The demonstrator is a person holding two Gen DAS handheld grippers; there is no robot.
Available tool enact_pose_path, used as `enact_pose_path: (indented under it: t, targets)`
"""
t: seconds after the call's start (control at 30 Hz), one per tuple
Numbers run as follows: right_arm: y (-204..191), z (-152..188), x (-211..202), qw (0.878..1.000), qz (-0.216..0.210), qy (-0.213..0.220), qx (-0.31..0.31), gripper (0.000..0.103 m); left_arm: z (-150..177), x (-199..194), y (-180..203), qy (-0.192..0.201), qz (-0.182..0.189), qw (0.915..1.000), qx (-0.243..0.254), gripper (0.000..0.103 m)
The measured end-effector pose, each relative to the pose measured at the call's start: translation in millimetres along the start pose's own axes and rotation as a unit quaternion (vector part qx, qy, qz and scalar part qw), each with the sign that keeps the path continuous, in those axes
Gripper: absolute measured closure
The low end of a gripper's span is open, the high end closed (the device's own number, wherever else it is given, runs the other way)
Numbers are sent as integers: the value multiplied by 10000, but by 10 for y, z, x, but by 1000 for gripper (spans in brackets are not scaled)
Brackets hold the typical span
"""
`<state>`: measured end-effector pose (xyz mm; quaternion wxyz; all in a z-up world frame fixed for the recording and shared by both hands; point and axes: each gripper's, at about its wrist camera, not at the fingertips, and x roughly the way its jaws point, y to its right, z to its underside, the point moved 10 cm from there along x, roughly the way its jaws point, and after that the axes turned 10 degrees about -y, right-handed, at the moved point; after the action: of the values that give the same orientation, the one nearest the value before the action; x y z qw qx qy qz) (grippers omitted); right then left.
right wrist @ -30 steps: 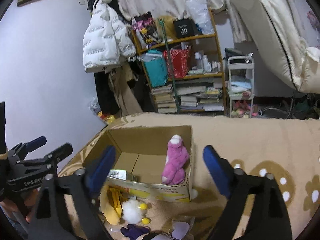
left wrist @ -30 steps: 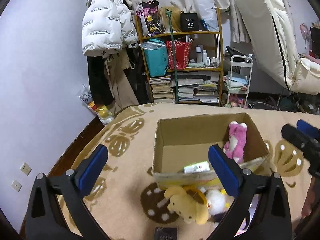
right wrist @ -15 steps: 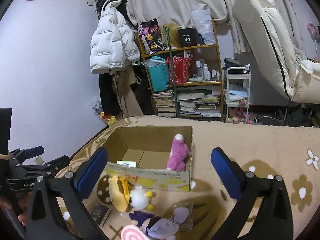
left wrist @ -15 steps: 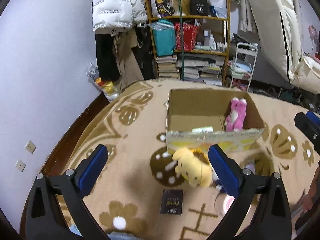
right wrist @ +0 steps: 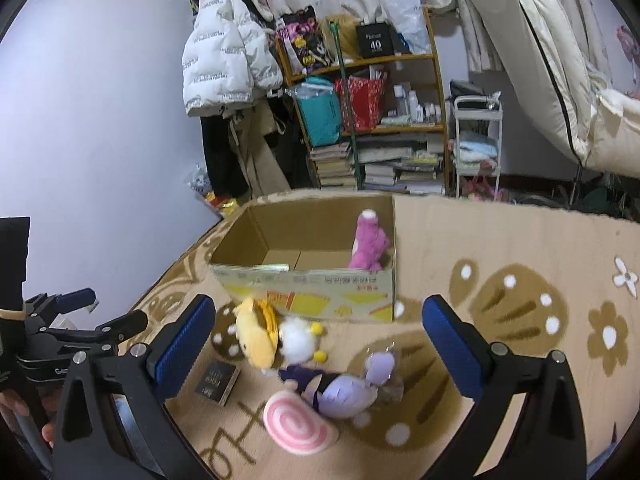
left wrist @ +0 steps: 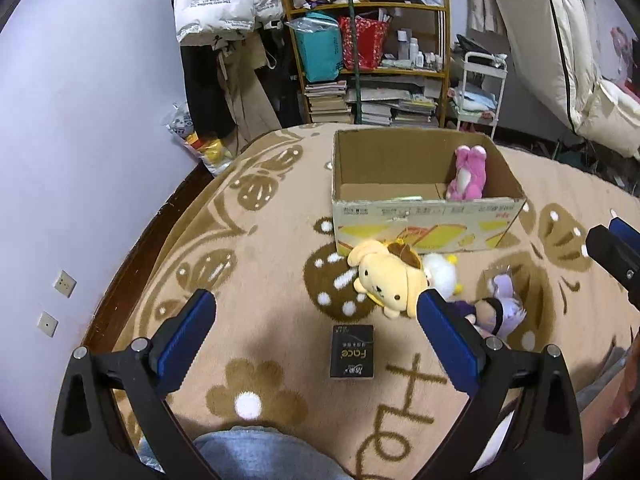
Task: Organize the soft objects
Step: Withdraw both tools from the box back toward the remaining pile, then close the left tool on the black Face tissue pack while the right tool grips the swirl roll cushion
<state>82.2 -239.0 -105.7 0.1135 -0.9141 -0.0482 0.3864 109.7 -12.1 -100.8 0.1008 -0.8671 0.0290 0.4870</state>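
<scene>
An open cardboard box (left wrist: 424,224) (right wrist: 308,290) stands on the patterned rug with a pink plush (left wrist: 467,174) (right wrist: 369,246) inside at its right. In front of it lie a yellow dog plush (left wrist: 386,278) (right wrist: 254,332), a white fluffy plush (left wrist: 442,276) (right wrist: 298,340), a purple doll (left wrist: 500,308) (right wrist: 348,388) and a pink swirl cushion (right wrist: 298,426). My left gripper (left wrist: 316,334) is open and empty above the rug, near the yellow plush. My right gripper (right wrist: 320,342) is open and empty above the toys.
A black "Face" packet (left wrist: 352,352) (right wrist: 218,378) lies on the rug near the toys. A flat pack (left wrist: 404,198) lies in the box. A cluttered shelf (left wrist: 368,60), hanging coats (left wrist: 224,40), a white cart (left wrist: 478,88) and a propped mattress (left wrist: 568,48) stand behind.
Both grippers have pulled back and up from the box, so the toys and black packet in front of it have come into view. Both stay open.
</scene>
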Motion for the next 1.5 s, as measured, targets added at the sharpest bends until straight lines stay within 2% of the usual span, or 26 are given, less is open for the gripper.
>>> enact_pose_path:
  t: [0.2, 0.73, 1.07, 1.5]
  targets:
    - [16, 158, 42, 9996, 26, -260, 51, 0, 36, 100, 10, -157, -2, 9999, 31, 3]
    - [159, 529, 512, 9908, 79, -1295, 379, 0, 209, 687, 69, -1080, 264, 9937, -160, 3]
    - [74, 852, 790, 9758, -152, -2125, 497, 0, 325, 944, 138, -1564, 433, 9866, -186, 3]
    - [-52, 1167, 1170, 9565, -253, -2859, 526, 0, 472, 1348, 309, -2240, 523, 9732, -24, 3]
